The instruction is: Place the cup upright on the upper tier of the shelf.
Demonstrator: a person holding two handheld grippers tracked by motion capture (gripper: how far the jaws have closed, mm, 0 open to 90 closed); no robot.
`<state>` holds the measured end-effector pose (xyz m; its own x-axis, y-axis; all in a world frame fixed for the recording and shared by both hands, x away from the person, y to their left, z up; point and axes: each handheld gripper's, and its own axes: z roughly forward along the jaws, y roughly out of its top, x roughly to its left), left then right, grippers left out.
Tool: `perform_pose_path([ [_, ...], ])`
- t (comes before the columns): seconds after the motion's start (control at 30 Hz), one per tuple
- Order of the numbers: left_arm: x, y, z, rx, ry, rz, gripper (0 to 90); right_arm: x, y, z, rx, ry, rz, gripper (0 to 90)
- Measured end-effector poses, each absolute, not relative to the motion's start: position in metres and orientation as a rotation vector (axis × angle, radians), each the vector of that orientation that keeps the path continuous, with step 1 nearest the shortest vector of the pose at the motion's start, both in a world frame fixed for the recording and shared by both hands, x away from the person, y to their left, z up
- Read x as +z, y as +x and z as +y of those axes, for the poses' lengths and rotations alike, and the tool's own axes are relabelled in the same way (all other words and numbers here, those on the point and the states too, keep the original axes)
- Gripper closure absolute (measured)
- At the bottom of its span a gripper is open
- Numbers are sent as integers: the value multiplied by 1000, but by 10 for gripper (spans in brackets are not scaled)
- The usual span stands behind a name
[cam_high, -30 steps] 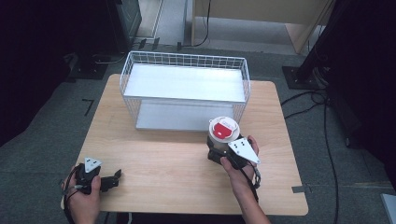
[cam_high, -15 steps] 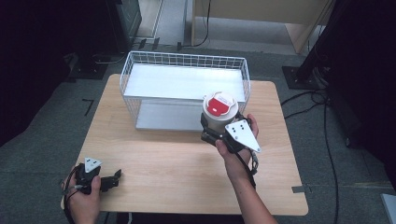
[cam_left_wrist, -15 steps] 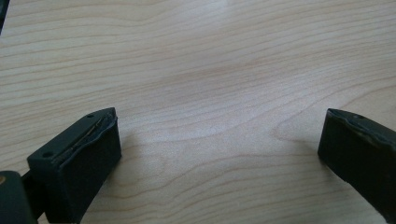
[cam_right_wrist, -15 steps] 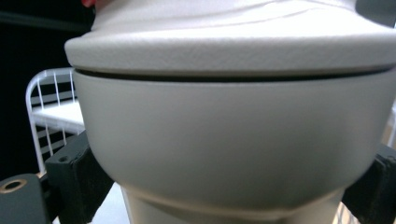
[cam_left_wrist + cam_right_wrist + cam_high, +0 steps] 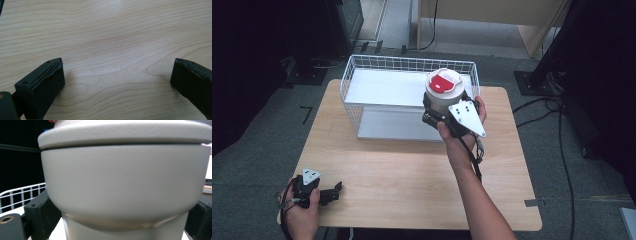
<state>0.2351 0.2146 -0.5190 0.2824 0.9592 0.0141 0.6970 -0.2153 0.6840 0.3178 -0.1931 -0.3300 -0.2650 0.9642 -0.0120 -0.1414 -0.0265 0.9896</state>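
Right claw [image 5: 438, 111] clamped on beige canister [image 5: 443, 92] above wire basket [image 5: 362, 67]; left claw [image 5: 332, 192] apart on table [image 5: 412, 165].

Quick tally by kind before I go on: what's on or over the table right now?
Beige round canister with red lid label: 1
White wire basket: 1
Handheld tools: 2, left and right
Total: 4

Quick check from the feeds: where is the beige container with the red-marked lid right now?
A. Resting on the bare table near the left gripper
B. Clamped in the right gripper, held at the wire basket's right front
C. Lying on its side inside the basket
B: the right gripper is clamped on the beige container, holding it upright at the wire basket; the jaws flank it in the right gripper view.
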Motion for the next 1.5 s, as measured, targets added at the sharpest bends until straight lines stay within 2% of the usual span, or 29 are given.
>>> perform_pose_path([
  [0.43, -519, 235, 214, 597, 1991, 1479, 0, -319, 385, -186, 1426, 1022, 1285, 55],
  [0.77, -519, 235, 214, 595, 1993, 1475, 0, -317, 414, -181, 1415, 1079, 1289, 55],
  [1.4, -519, 235, 214, 594, 1994, 1474, 0, -322, 407, -184, 1400, 1077, 1351, 64],
  [1.5, -519, 235, 214, 594, 1995, 1474, 0, -320, 405, -186, 1408, 1078, 1367, 40],
])
